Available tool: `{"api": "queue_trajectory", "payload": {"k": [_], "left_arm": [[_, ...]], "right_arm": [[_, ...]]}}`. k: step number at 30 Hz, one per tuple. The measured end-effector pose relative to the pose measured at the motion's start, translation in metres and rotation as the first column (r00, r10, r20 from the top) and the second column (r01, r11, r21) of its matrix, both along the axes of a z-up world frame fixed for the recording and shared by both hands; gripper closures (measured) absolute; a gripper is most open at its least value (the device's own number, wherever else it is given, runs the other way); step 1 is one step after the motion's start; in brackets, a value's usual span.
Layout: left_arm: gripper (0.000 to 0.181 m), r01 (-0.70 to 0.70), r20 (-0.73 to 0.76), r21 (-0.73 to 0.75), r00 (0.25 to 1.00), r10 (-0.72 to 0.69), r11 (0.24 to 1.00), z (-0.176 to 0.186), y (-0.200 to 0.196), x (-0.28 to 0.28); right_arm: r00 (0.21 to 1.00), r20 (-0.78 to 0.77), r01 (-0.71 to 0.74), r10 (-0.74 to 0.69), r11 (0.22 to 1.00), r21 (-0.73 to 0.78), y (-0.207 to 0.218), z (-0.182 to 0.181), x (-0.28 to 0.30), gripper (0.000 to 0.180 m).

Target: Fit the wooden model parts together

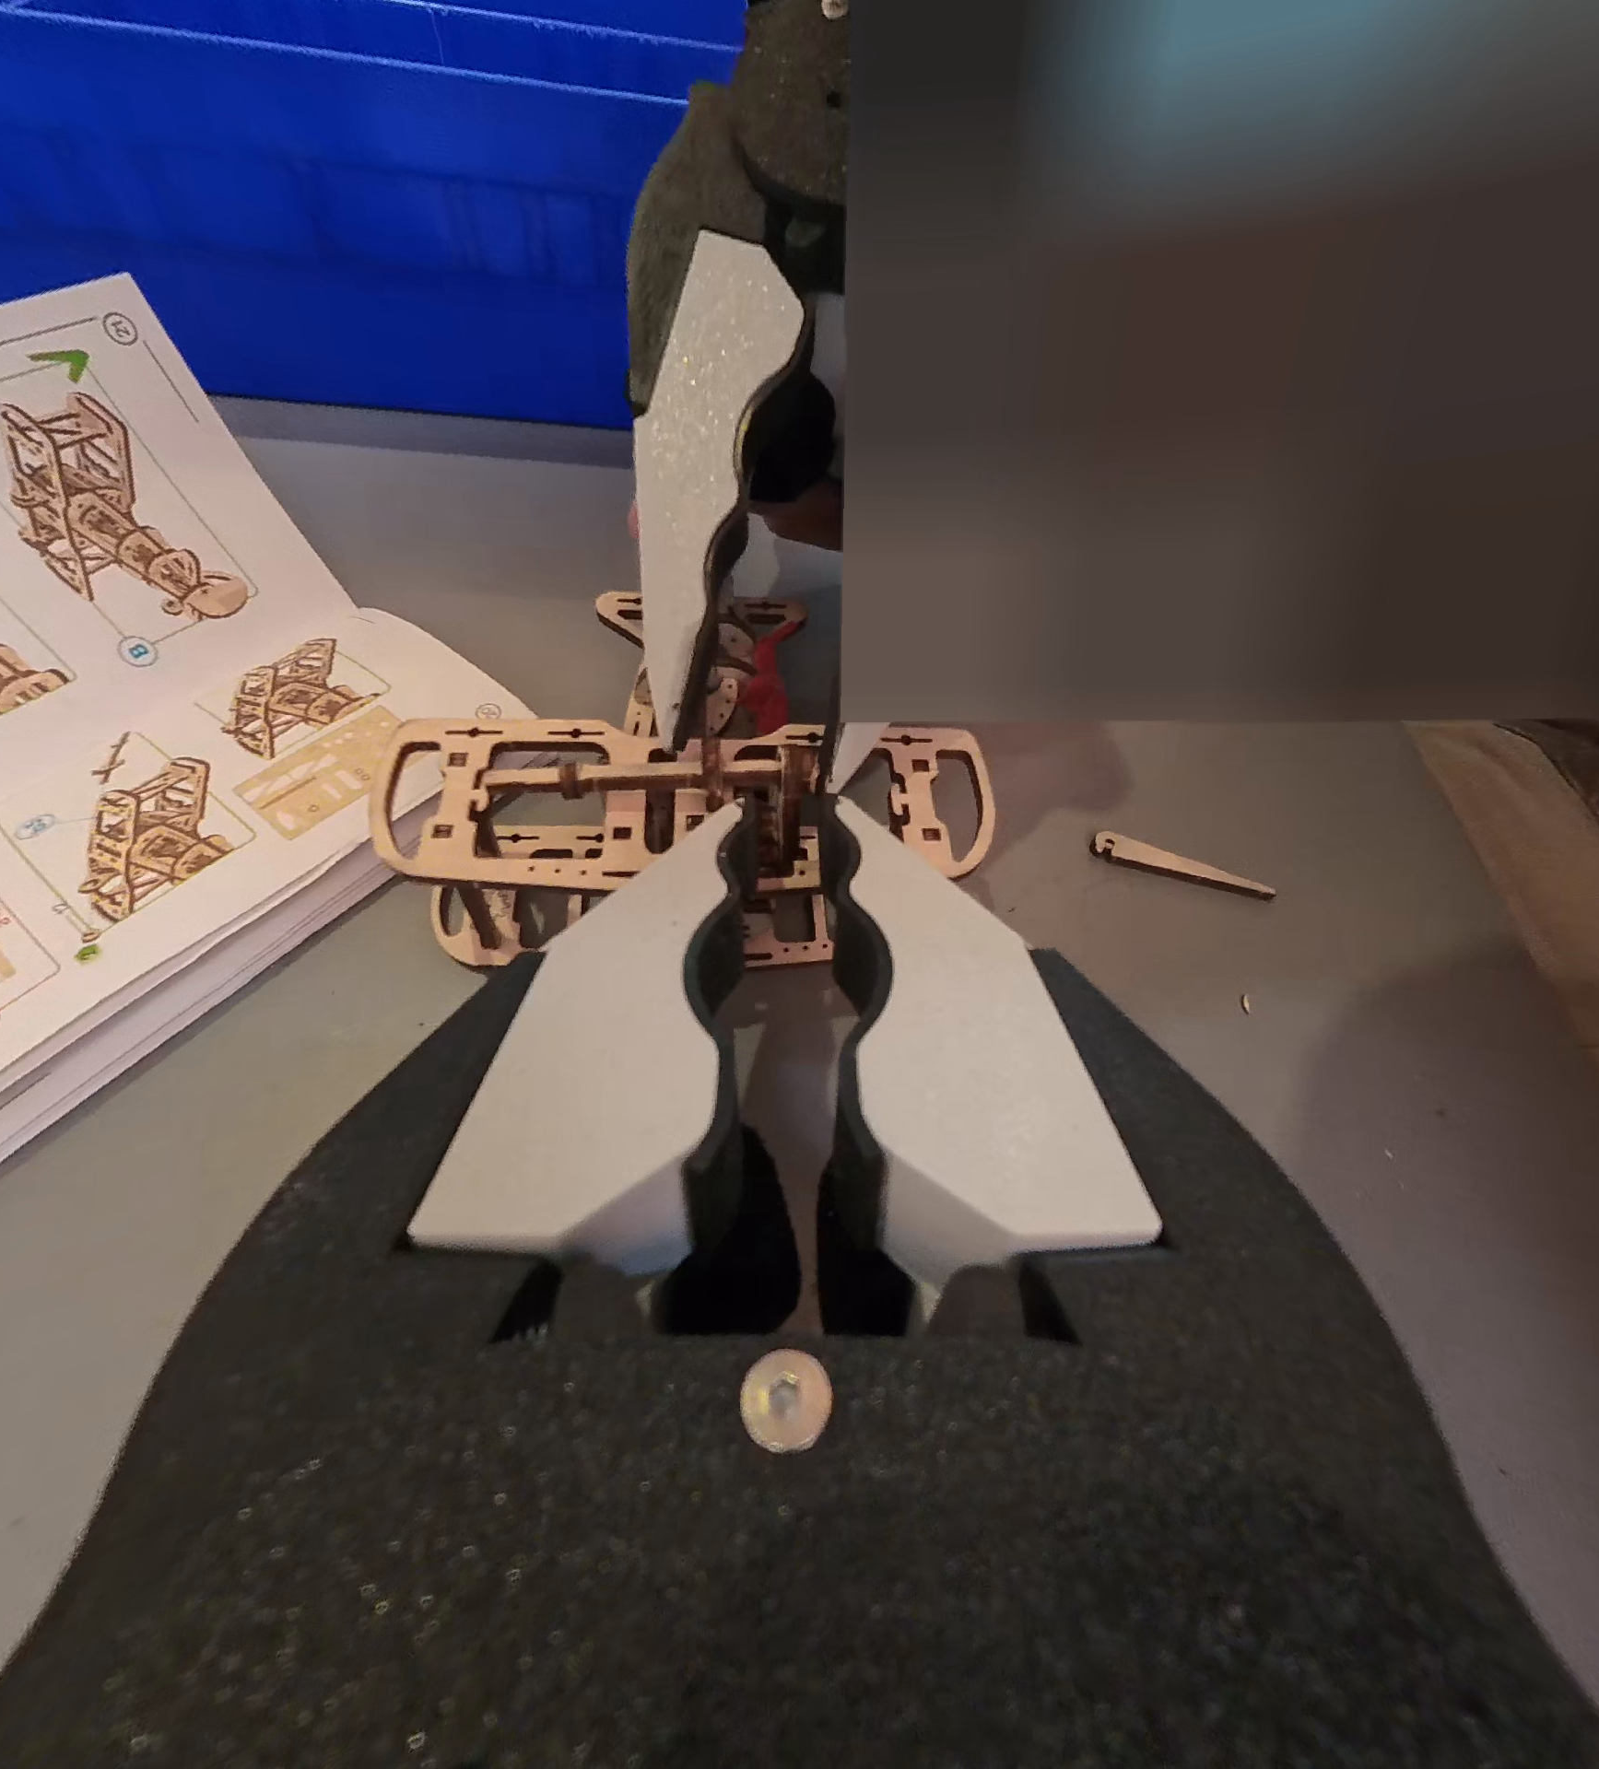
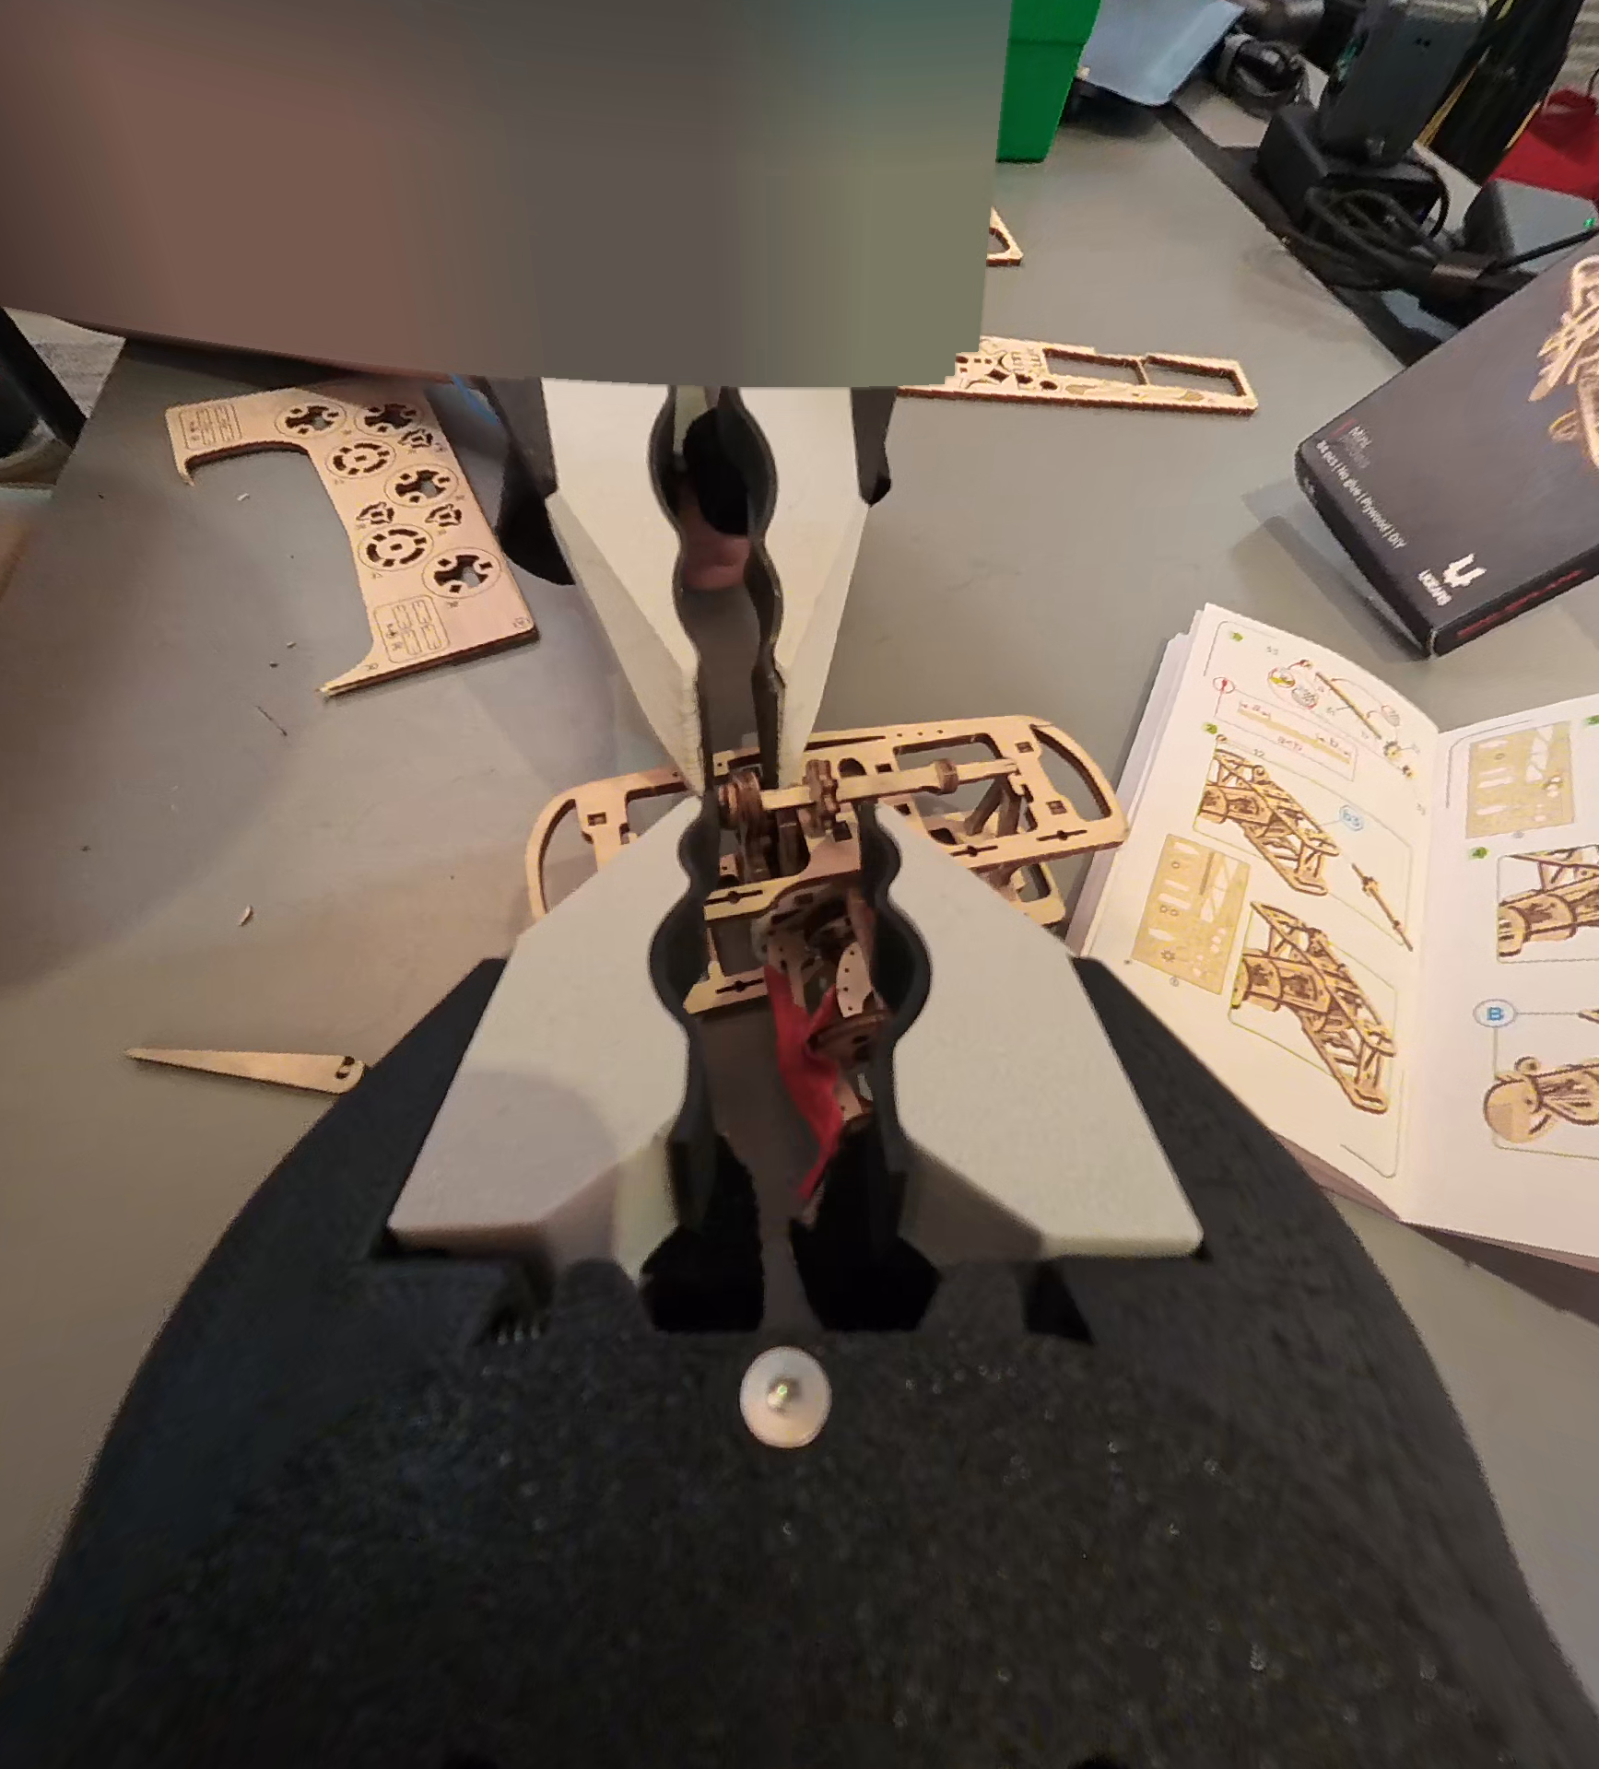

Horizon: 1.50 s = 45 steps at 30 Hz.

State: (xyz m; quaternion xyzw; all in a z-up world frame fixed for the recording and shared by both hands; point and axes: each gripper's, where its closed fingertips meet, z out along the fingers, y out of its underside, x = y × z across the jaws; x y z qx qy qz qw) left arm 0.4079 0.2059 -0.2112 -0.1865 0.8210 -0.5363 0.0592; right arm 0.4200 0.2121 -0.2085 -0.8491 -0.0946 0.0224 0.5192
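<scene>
Beside the open booklet (image 2: pixel 1408 919) sits the wooden model (image 1: pixel 680 814), both claws meeting over it: left gripper (image 1: pixel 781 814) and right gripper (image 2: pixel 781 833) each clenched on its frame. Only the right wrist view shows the punched sheet (image 2: pixel 364 517) and dark box (image 2: pixel 1504 450).

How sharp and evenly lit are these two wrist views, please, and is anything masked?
Left wrist view: wooden model and instruction booklet sharp, wide-angle bending at the edges, a masking patch upper right. Right wrist view: model crisp, soft shadows on the grey table, patch across the top.
</scene>
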Motion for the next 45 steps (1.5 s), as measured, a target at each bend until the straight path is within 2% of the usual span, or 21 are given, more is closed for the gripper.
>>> {"api": "queue_trajectory", "payload": {"k": [1, 12, 19, 35, 45], "left_arm": [[0.172, 0.0, -0.001, 0.0, 1.0, 0.0, 1.0, 0.0, 0.0, 0.0], [0.173, 0.002, -0.002, -0.001, 1.0, -0.002, 1.0, 0.0, 0.0, 0.0], [0.173, 0.003, -0.003, -0.001, 1.0, -0.003, 1.0, 0.0, 0.0, 0.0], [0.172, 0.009, -0.002, -0.001, 1.0, -0.009, 1.0, 0.0, 0.0, -0.001], [0.175, 0.007, 0.009, 0.006, 1.0, -0.007, 1.0, -0.001, -0.001, -0.001]], "right_arm": [[1.0, 0.005, -0.002, 0.002, 1.0, 0.003, 0.0, 0.0, 0.0, 0.153], [1.0, 0.011, 0.002, -0.002, 1.0, 0.018, -0.003, 0.004, 0.001, 0.153], [0.998, 0.069, 0.011, -0.011, 1.0, 0.001, -0.001, -0.002, 0.001, 0.153], [0.999, 0.033, -0.011, 0.009, 0.999, 0.039, -0.011, 0.009, -0.001, 0.152], [0.999, 0.037, -0.018, 0.016, 0.999, 0.05, -0.007, 0.005, -0.005, 0.158]]}}
